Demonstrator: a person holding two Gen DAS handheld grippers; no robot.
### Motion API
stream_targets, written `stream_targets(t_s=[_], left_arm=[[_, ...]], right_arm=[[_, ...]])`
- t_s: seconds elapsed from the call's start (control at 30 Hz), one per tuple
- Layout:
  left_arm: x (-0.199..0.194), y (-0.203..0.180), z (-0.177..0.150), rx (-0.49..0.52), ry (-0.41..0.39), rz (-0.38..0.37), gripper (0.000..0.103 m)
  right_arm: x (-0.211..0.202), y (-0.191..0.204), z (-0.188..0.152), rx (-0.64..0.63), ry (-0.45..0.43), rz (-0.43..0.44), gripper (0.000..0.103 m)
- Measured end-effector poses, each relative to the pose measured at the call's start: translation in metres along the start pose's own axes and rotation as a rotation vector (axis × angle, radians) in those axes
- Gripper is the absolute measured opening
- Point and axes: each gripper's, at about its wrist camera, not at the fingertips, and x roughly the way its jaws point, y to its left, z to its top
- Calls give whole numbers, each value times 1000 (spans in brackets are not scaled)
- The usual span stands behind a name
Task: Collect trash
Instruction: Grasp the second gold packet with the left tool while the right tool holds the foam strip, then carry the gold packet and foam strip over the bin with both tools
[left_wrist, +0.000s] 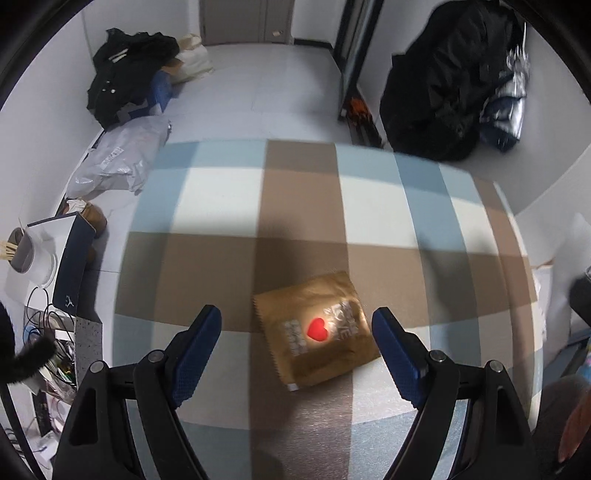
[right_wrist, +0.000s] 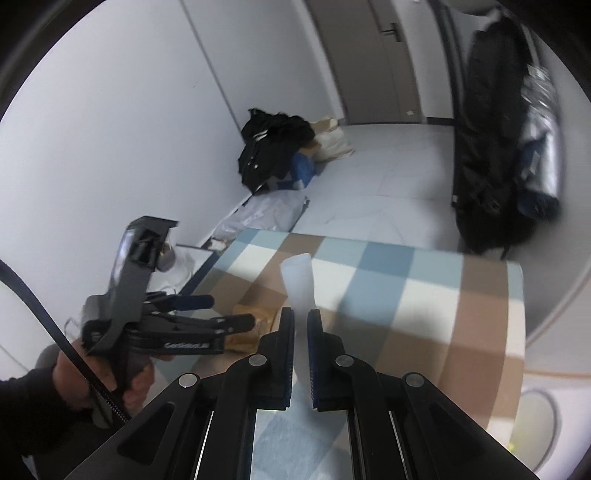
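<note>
A brown paper packet (left_wrist: 317, 339) with a red heart printed on it lies flat on the checkered blue, white and brown surface (left_wrist: 221, 184). My left gripper (left_wrist: 295, 312) hangs just above it, open, with one finger on each side and nothing between the pads. In the right wrist view my right gripper (right_wrist: 301, 314) is shut on a pale, translucent strip of wrapper (right_wrist: 299, 273) that sticks up past its fingertips. The same view shows a hand holding the left gripper (right_wrist: 231, 312) over the packet (right_wrist: 247, 336).
A pile of black clothes (left_wrist: 129, 74) and a grey plastic bag (left_wrist: 118, 162) lie by the left wall. A large black bag (left_wrist: 443, 92) stands at the far right. A white cup with sticks (left_wrist: 22, 251) and tangled cables (left_wrist: 48, 332) sit left of the checkered surface.
</note>
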Motion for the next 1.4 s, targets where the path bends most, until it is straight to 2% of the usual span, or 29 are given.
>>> stream_targets(t_s=[0.1,0.27,0.4,0.43,0.5,0.57,0.63,0.67,0.8,0.97,1.17,1.4], left_arm=[[7,-3,-2,-3,35,6,81],[11,-16,-4,59,49,98,81],[9,-15,-3,51,60,117,81],[9,-14,-2,47,65,118,79],[8,-12,-2,39,62,122,67],[5,-10,-2,28,55,122,46],[4,-8,-2,10,53,107,32],[4,-8,-2,7,54,102,29],[6,-11,-3,10,44,100,26],[6,-12,-2,-23,38,43,5],[-1,-21,-4,-26,33,31,1],[-26,-42,-7,23,-1,-28,0]], right_arm=[[-7,-6,-15,29,-17,6,6],[-16,-19,-31,78,-46,19,6],[-22,-25,-39,89,-63,21,6],[-23,-26,-39,92,-66,30,6],[-26,-26,-40,81,-78,35,6],[-30,-28,-40,76,-95,38,6],[-36,-32,-40,88,-116,40,6],[-40,-35,-39,105,-128,42,6],[-52,-40,-40,128,-153,46,6],[-66,-41,-41,122,-185,48,6],[-75,-49,-42,154,-214,44,6],[-87,-53,-44,179,-229,32,6]])
